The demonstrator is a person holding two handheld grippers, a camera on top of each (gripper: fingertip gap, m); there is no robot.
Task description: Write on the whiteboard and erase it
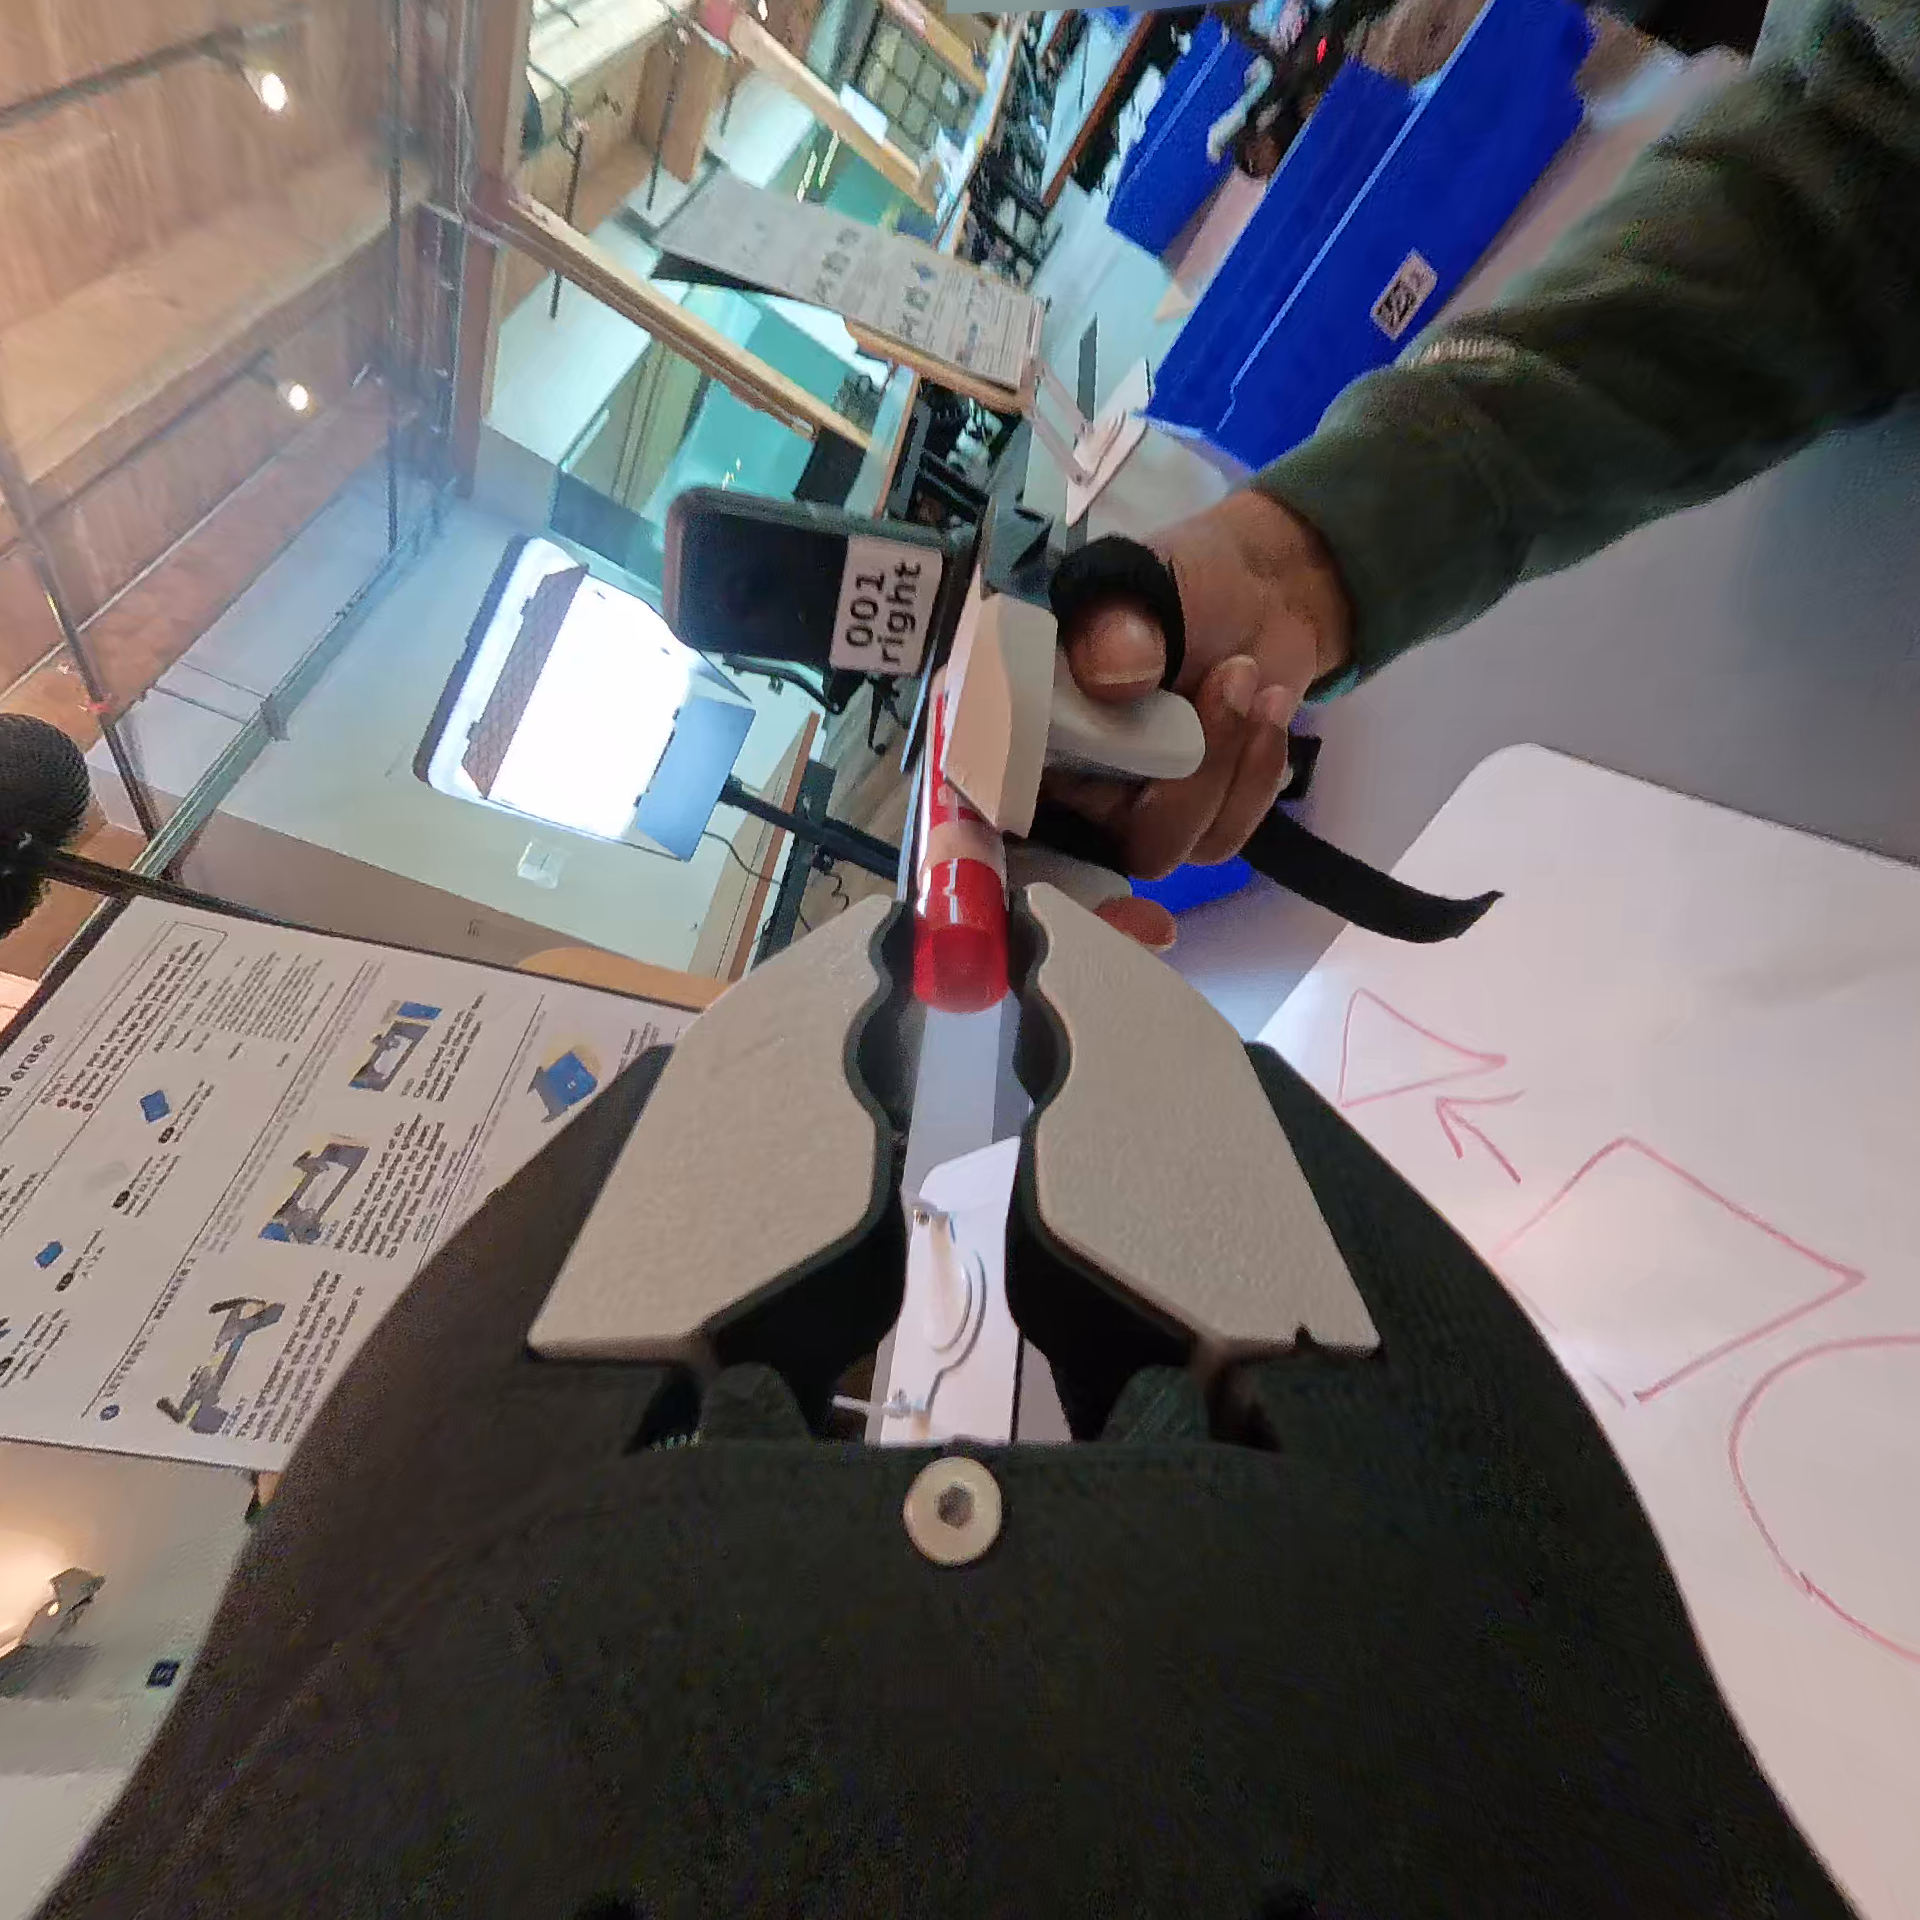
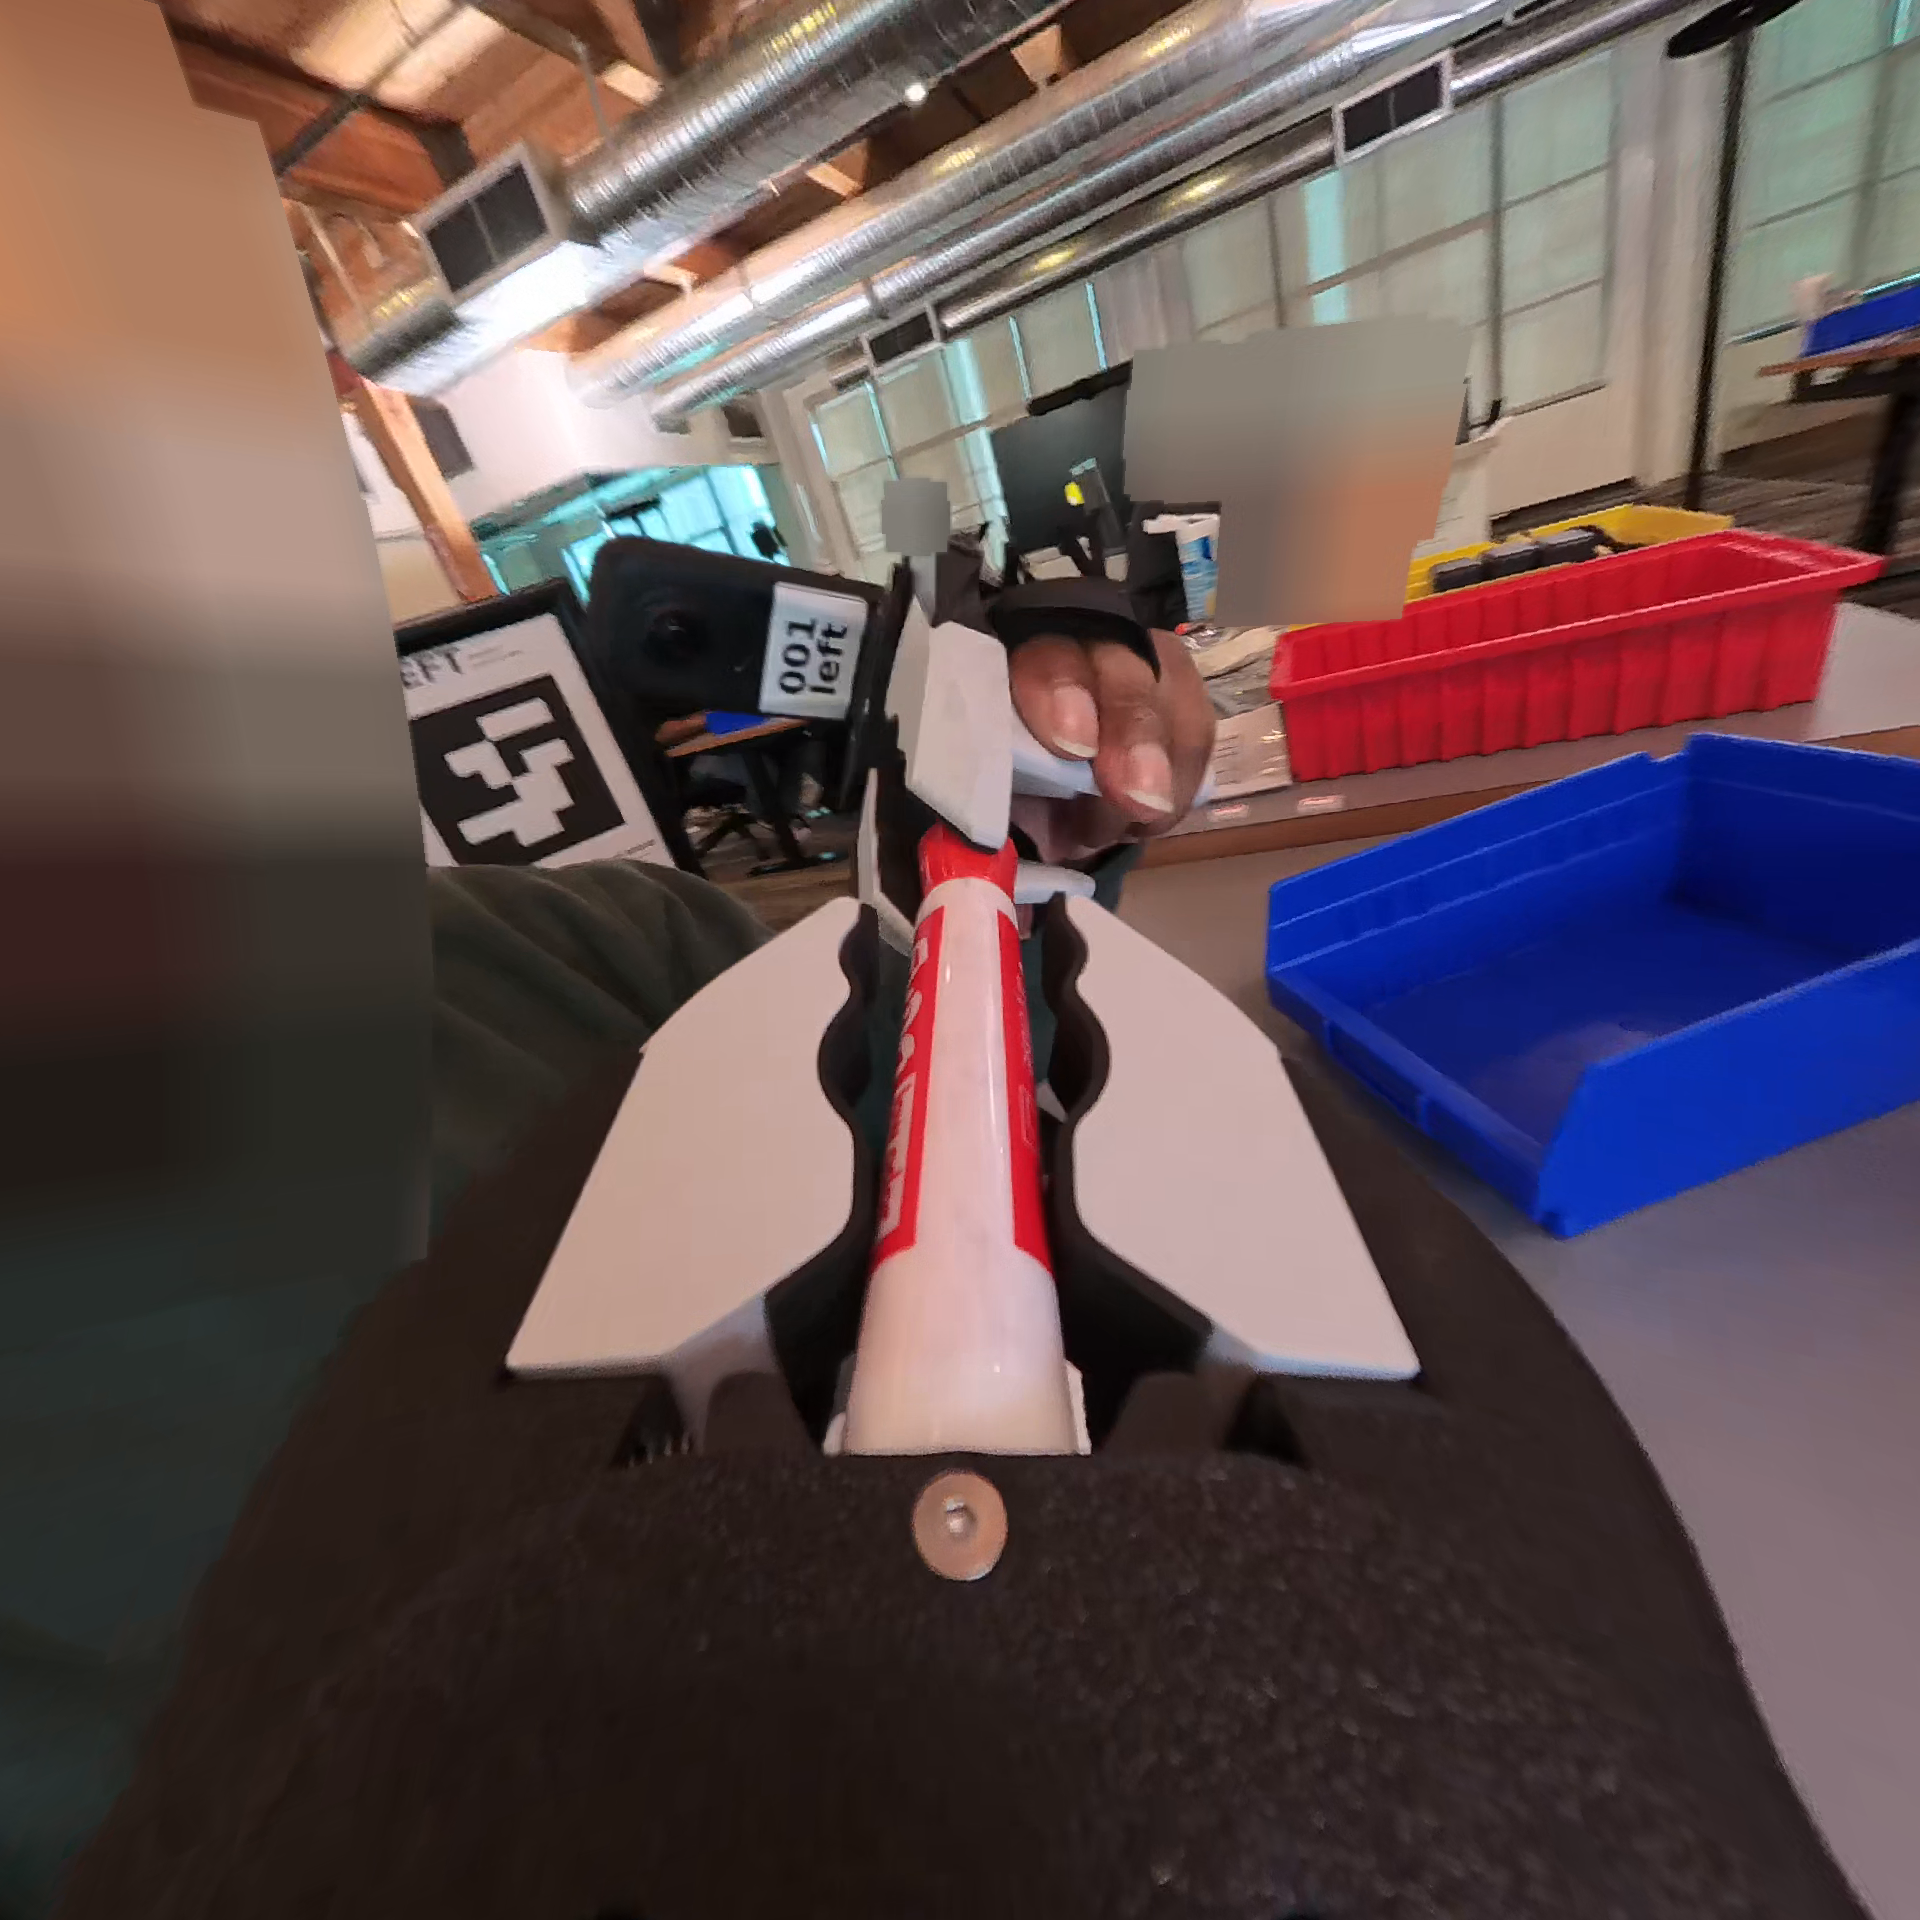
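the left tool [image 1: 961, 935] has its tips closed on the marker's red cap [image 1: 961, 951], pads pressed to both sides. the right tool [image 2: 961, 1039] holds the white and red marker [image 2: 961, 1143] barrel along its length, gripped between its pads. both ends are held at once, which looks like capping or uncapping, though i cannot tell which

risks: the cap grip is only at the very tips, so a crooked pull or push could let the cap pop free and drop. if the two tools are not in line, the barrel may twist in the right tool. a bare nib could smear the nearest pad

the whiteboard [image 1: 1662, 1143] lies flat on the grey table [image 2: 1714, 1403] to the right in the left wrist view, already bearing pink shapes: a triangle, an arrow, a square and a curve, so erasing is likely still to come

left to right in the room: an instruction sheet [image 1: 260, 1143], a lit lamp panel [image 1: 582, 707], then blue bins [image 1: 1351, 239]; from the right wrist view, a marker sign [image 2: 520, 769], a red bin [image 2: 1558, 644] and an open blue bin [image 2: 1610, 987]
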